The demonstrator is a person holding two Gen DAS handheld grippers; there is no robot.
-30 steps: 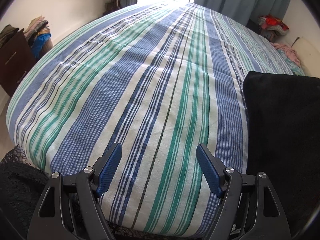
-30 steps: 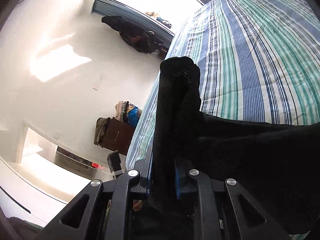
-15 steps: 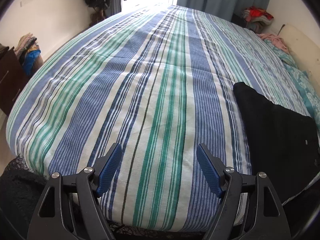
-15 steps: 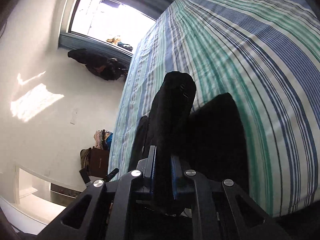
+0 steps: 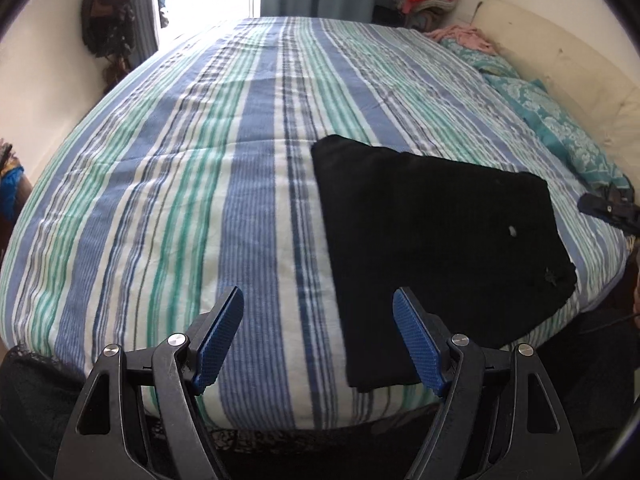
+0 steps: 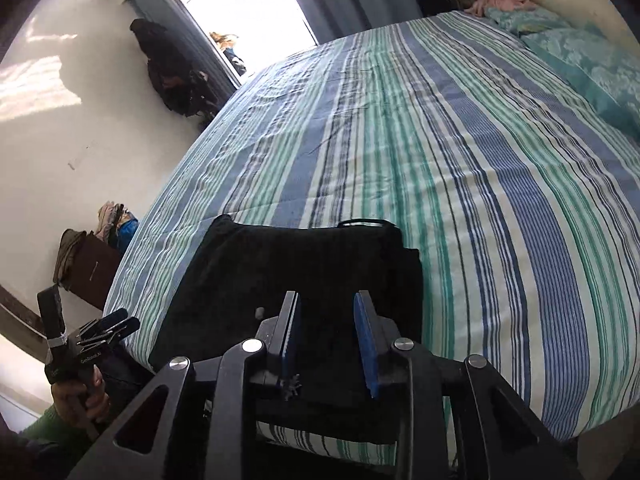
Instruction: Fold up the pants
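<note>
Striped bed fills both views. Black folded pants lie flat near its front edge. Left gripper: fingers spread wide, empty, left of the pants. Right gripper: fingers parted over the pants, gripping nothing; only its view shows the person's hand.

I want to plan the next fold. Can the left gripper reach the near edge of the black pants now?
Probably yes. The left gripper is open and holds nothing, the pants lie flat on the striped bedspread, and nothing stands between them.

Black grippers, blue pads, seemingly green sleeve
</note>
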